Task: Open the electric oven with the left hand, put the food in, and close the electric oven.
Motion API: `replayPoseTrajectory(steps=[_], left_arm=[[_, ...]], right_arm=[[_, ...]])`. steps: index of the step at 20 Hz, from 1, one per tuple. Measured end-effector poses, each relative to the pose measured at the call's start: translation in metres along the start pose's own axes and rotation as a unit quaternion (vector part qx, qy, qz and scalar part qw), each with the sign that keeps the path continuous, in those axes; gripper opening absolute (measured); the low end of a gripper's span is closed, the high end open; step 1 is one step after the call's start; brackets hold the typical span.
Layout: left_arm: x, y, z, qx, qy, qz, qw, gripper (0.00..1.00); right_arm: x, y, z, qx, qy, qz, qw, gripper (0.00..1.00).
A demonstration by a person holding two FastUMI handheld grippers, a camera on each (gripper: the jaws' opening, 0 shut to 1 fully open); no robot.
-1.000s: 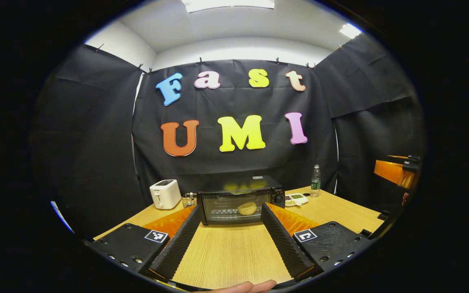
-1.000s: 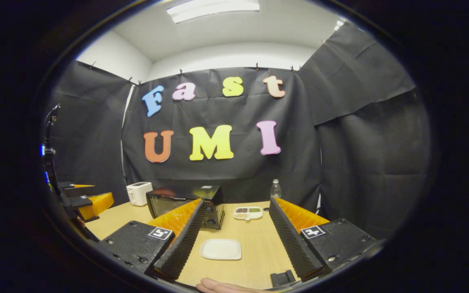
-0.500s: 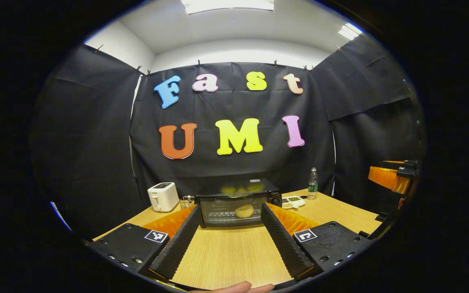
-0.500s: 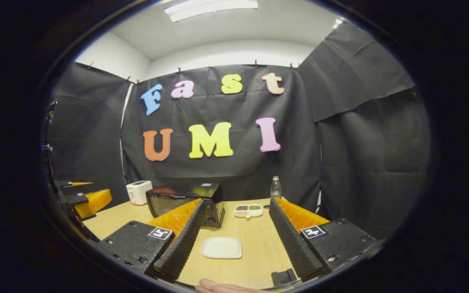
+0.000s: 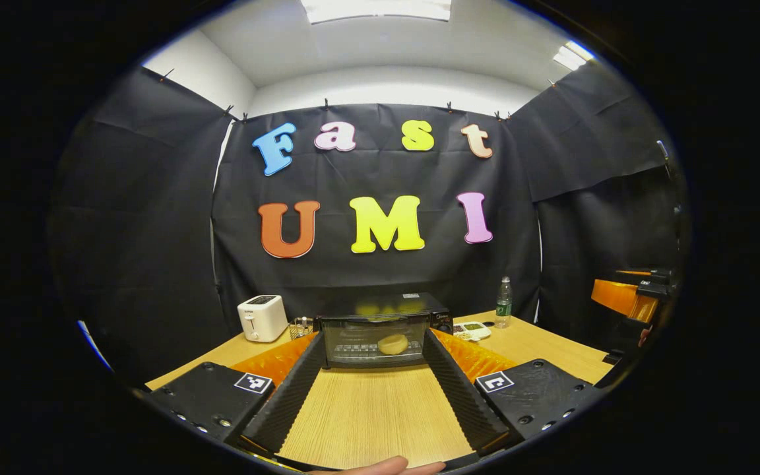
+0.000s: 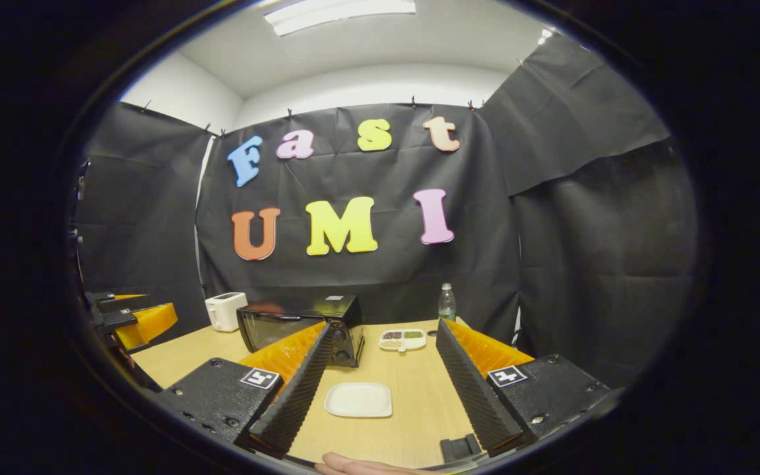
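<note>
Two hand-held grippers hang above a wooden tabletop (image 5: 367, 415), both with fingers spread apart and holding nothing. Straight ahead of the left hand-held gripper (image 5: 370, 369), framed between its fingers at the far end of the tabletop, stands the electric oven (image 5: 383, 330), its long side running across the view and its glass door facing the camera. That door appears shut, and a round, pale-yellow piece of food (image 5: 393, 343) shows through the glass on the rack inside. In the right gripper view the oven (image 6: 301, 326) sits ahead and to the left of the right hand-held gripper (image 6: 380, 373), partly behind its left finger, which makes the left the better aligned of the two for the door. An empty white plate (image 6: 358, 400) lies between the right one's fingers on the tabletop. Behind the oven to the left is a white toaster (image 5: 262, 317); to its right are a small divided dish (image 6: 403, 340) and a clear bottle (image 5: 503, 311). Judging by the closed door, the food inside and the bare plate, the task looks finished or nearly so.
</note>
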State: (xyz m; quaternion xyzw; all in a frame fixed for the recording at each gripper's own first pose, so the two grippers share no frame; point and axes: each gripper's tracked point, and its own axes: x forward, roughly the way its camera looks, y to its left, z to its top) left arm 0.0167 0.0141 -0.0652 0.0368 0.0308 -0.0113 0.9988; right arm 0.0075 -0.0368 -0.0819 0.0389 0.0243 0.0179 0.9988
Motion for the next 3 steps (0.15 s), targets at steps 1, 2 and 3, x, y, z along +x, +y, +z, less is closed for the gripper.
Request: replayPoseTrajectory(steps=[1,2,3], left_arm=[[0.0,-0.0014,0.0005,0.001,0.0,-0.002,1.0,0.96],[0.0015,-0.0022,0.0007,0.001,0.0,-0.002,1.0,0.96],[0.0008,-0.0027,0.0023,0.002,-0.001,-0.003,1.0,0.96]], right_arm=[[0.001,0.0002,-0.0013,0.003,0.002,0.0,1.0,0.96],[0.0009,0.0004,-0.0026,0.005,0.005,0.001,1.0,0.96],[0.0009,0.0016,-0.0036,0.006,0.007,0.003,1.0,0.96]])
